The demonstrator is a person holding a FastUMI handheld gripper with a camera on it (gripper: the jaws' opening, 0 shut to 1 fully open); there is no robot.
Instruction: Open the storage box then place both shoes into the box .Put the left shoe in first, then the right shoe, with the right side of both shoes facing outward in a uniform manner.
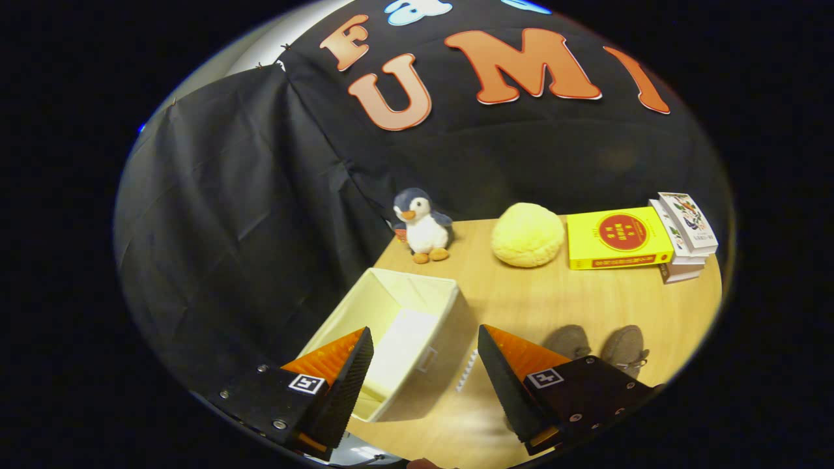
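While the gripper hung with fingers spread and empty, the storage box sat open between them toward eleven o'clock; both shoes lay at two o'clock, just beyond the right finger, heels nearest.

Two wedge-shaped fingers on one handheld gripper, tapering to points, inner faces ribbed with fine ridges. Behind each, a flat dark block studded with small silver screws. On each block, a small square white tag printed with a black pattern. Wide gap between the fingers.
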